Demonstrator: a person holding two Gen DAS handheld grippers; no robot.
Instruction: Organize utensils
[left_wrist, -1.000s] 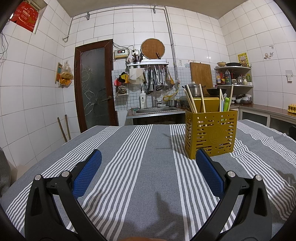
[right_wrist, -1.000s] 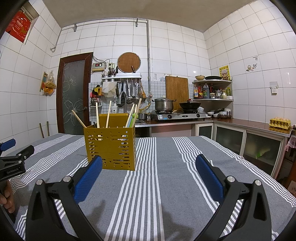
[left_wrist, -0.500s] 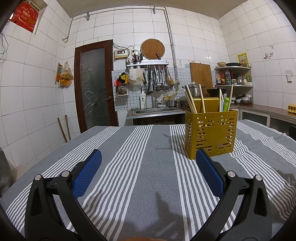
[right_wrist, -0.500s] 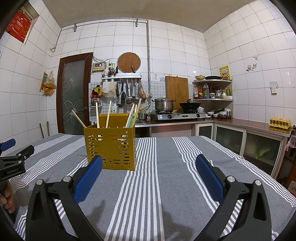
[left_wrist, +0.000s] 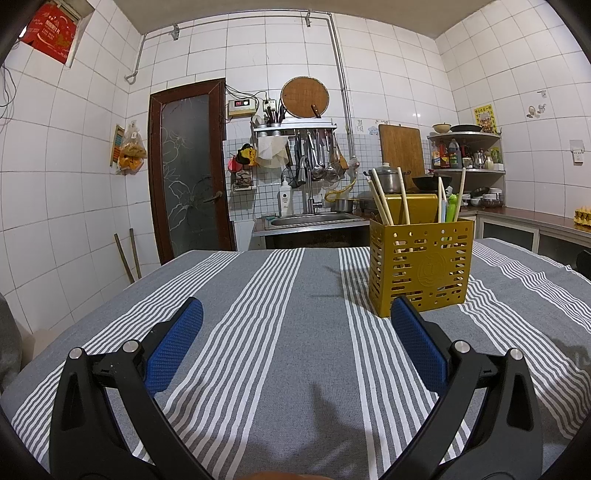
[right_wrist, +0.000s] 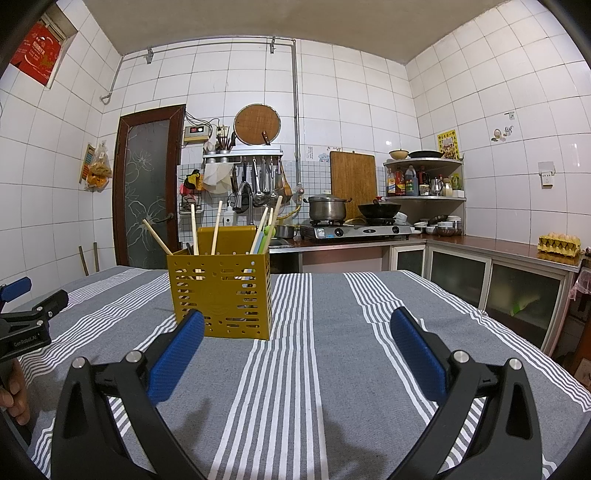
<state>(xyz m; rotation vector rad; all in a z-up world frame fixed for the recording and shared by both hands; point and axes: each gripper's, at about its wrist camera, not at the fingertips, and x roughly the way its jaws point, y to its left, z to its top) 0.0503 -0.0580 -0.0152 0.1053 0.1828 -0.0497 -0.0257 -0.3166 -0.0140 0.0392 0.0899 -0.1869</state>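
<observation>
A yellow perforated utensil holder (left_wrist: 421, 264) stands upright on the striped tablecloth (left_wrist: 280, 332), also in the right wrist view (right_wrist: 221, 295). Several wooden chopsticks (left_wrist: 384, 201) and green and white utensils (left_wrist: 448, 206) stand in it. My left gripper (left_wrist: 295, 343) is open and empty, low over the cloth, with the holder ahead to its right. My right gripper (right_wrist: 295, 347) is open and empty, with the holder ahead to its left. The left gripper's fingers (right_wrist: 33, 314) show at the right wrist view's left edge.
Behind the table are a sink counter (left_wrist: 314, 221), a stove with a pot (right_wrist: 327, 208) and a wok (right_wrist: 378, 210), a brown door (left_wrist: 190, 166), hanging tools and a corner shelf. An egg tray (right_wrist: 557, 243) sits on the right counter.
</observation>
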